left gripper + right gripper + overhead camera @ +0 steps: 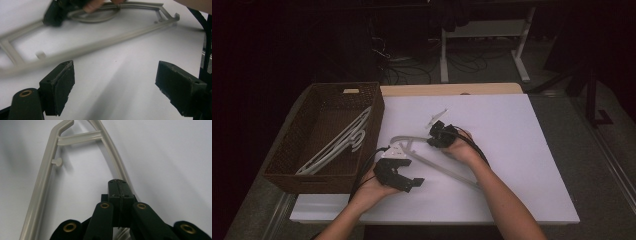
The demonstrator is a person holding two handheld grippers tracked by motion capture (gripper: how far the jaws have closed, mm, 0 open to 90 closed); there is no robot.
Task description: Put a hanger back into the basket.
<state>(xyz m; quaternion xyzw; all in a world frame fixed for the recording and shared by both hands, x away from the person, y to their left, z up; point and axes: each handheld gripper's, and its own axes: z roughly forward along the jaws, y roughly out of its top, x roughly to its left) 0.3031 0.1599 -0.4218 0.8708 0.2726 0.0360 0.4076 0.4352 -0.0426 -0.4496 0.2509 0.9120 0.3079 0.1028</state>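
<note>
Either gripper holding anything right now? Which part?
The right gripper is shut on the grey hanger, gripping its upper arm near the hook. The left gripper is open, holding nothing.

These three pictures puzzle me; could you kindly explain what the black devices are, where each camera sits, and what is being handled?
A person holds a hand-operated gripper in each hand; no robot arm is involved. The high view looks down on a white table. The other two cameras ride on the grippers, looking along their black jaws. The left gripper is open and holds nothing. The right gripper is shut on a pale plastic hanger lying on the table. At the left stands a brown wicker basket with more hangers inside.
</note>
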